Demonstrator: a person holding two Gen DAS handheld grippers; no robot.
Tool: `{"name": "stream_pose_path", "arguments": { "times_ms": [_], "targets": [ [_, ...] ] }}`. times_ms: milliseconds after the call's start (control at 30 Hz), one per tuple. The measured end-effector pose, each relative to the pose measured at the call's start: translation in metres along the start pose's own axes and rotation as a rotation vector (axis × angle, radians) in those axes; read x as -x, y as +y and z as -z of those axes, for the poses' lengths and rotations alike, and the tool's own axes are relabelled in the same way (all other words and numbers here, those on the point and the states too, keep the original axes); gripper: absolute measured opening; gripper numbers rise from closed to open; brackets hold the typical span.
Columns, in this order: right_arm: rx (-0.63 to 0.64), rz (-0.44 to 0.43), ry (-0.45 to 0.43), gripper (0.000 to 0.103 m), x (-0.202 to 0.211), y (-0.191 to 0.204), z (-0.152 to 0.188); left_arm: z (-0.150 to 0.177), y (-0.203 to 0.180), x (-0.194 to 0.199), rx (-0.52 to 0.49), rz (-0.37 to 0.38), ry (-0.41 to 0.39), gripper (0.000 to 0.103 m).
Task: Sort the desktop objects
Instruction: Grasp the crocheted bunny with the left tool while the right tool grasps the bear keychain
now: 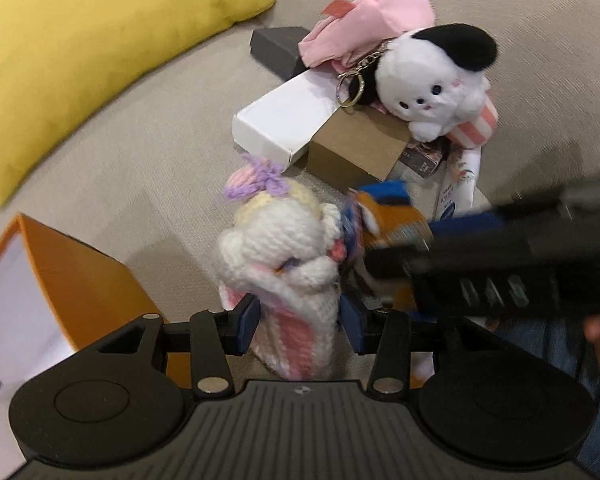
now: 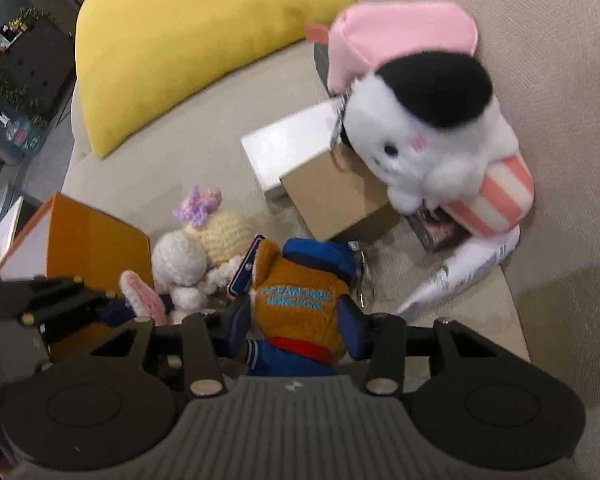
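A crocheted white and pink bunny [image 1: 284, 256] stands on the beige cushion, and my left gripper [image 1: 300, 320] is shut on its lower body, blue pads against both sides. Right beside it is an orange plush toy [image 2: 300, 296] with a blue cap and blue lettering on its back. My right gripper [image 2: 296, 334] is shut on that toy's waist. In the left wrist view the right gripper's black body [image 1: 500, 272] reaches in from the right, with the orange plush toy [image 1: 396, 220] blurred at its tip. The bunny [image 2: 184, 264] touches the plush toy's left side.
An open orange box [image 1: 72, 272] with a white inside sits left of the bunny. Behind lie a white box [image 1: 288, 120], a brown carton [image 1: 360, 144], a grey box [image 1: 276, 48], a pink cap [image 1: 372, 20], a white-and-black plush [image 1: 432, 84] and a white tube [image 1: 456, 188]. A yellow cushion [image 1: 100, 52] lies at the far left.
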State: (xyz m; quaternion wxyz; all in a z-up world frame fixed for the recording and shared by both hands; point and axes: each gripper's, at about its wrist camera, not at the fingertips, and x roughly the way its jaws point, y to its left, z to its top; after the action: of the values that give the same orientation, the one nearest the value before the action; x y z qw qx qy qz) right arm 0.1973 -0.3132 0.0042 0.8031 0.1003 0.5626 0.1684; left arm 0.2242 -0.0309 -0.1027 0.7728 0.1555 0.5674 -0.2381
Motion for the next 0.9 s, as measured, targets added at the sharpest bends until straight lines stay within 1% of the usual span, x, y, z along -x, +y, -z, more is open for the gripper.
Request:
{"name": "stream_pose_path", "arguments": {
  "times_ms": [67,133,267,300,367,433,467,500,533,633,700,767,900],
  "targets": [
    [-0.029,-0.005,0.012,0.055,0.0,-0.005,0.009,0.0,-0.003,-0.002,-0.004,-0.003,0.003,0.051],
    [-0.062,-0.01,0.02,0.056,0.007,-0.01,0.01,0.001,-0.004,-0.002,-0.01,-0.008,0.002,0.05],
    [-0.085,-0.008,0.057,0.056,0.013,-0.01,0.01,0.005,-0.005,0.001,-0.017,-0.014,-0.007,0.044],
    [-0.095,-0.008,0.073,0.057,0.012,-0.01,0.01,0.007,-0.005,0.002,-0.022,-0.018,-0.01,0.043],
    [-0.119,-0.006,0.102,0.06,0.007,-0.011,0.011,0.01,-0.008,0.004,-0.037,-0.032,-0.017,0.042],
    [-0.138,-0.005,0.115,0.064,0.002,-0.009,0.017,0.013,-0.01,0.005,-0.039,-0.044,-0.028,0.041],
    [-0.151,-0.01,0.116,0.063,-0.002,-0.009,0.018,0.014,-0.009,0.005,-0.03,-0.044,-0.033,0.041],
    [-0.161,-0.019,0.111,0.056,-0.003,-0.009,0.019,0.014,-0.008,0.006,-0.02,-0.043,-0.038,0.04],
    [-0.17,-0.034,0.104,0.052,-0.002,-0.009,0.02,0.015,-0.007,0.008,-0.012,-0.043,-0.045,0.04],
    [-0.156,-0.033,0.076,0.048,0.008,-0.006,0.02,0.017,-0.008,0.015,-0.004,-0.048,-0.077,0.037],
    [-0.148,-0.03,0.055,0.047,0.016,-0.007,0.021,0.02,-0.008,0.021,0.015,-0.038,-0.102,0.035],
    [-0.146,-0.045,0.036,0.046,0.026,-0.009,0.021,0.023,-0.008,0.03,0.042,-0.037,-0.134,0.034],
    [-0.127,-0.06,-0.027,0.045,0.05,-0.01,0.023,0.029,-0.01,0.059,0.071,-0.032,-0.198,0.029]
  ]
}}
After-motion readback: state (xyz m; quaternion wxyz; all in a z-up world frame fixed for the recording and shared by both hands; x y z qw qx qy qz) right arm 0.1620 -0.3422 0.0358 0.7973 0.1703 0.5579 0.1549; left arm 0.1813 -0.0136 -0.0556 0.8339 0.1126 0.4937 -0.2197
